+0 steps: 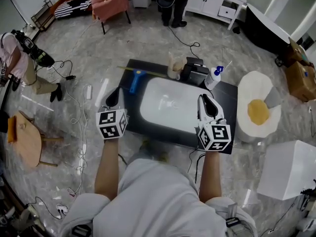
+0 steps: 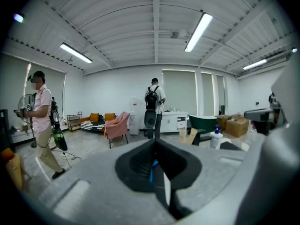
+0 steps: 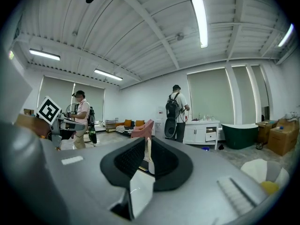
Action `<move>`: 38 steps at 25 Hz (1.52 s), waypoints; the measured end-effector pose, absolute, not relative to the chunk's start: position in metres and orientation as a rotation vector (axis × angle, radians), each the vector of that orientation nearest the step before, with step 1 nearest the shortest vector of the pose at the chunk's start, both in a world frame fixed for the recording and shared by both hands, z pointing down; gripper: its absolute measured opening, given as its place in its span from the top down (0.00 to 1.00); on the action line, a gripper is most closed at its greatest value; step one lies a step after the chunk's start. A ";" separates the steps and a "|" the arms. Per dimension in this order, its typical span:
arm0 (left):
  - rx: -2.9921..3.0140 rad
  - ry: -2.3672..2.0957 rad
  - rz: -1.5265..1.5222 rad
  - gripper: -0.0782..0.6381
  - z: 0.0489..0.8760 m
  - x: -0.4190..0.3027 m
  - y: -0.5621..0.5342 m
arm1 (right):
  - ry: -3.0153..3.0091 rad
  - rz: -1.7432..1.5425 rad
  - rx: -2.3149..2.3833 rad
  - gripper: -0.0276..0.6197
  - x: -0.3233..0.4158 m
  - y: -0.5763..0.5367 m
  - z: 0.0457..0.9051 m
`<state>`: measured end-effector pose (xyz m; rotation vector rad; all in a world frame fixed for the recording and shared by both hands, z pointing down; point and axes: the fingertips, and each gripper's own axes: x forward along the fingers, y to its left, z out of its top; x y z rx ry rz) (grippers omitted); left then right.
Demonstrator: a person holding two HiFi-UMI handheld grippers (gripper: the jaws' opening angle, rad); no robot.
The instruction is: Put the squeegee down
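The squeegee [image 1: 135, 81], with a blue handle and a long yellow blade, lies on the far left corner of the black table [image 1: 229, 90], beside the white basin [image 1: 170, 104]. My left gripper [image 1: 114, 98] hovers just short of the handle, its jaws shut with nothing in them. In the left gripper view the left gripper [image 2: 156, 146] shows only a sliver of the blue squeegee [image 2: 151, 170] through the slit between its pads. My right gripper [image 1: 206, 105] hangs over the basin's right edge. Seen in its own view, the right gripper [image 3: 147, 144] has its jaws together and empty.
A spray bottle [image 1: 213, 78], a black box [image 1: 195, 72] and a beige object [image 1: 174, 67] stand at the table's far edge. An egg-shaped white mat [image 1: 257, 110] and a white box [image 1: 289, 169] are on the right. Two people stand in the room, and cables lie on the floor.
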<state>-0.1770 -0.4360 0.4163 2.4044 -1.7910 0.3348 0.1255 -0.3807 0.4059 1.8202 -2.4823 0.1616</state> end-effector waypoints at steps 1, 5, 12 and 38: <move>2.404 -1.793 0.329 0.89 0.416 -0.178 -0.434 | -2.485 0.158 1.819 0.89 0.125 -0.380 0.405; 2.408 -1.794 0.312 0.89 0.412 -0.179 -0.426 | -2.496 0.151 1.816 0.89 0.123 -0.377 0.402; 2.426 -1.822 0.265 0.89 0.399 -0.180 -0.417 | -2.508 0.133 1.806 0.89 0.123 -0.373 0.400; 2.433 -1.843 0.243 0.89 0.394 -0.175 -0.391 | -2.519 0.113 1.808 0.95 0.133 -0.355 0.400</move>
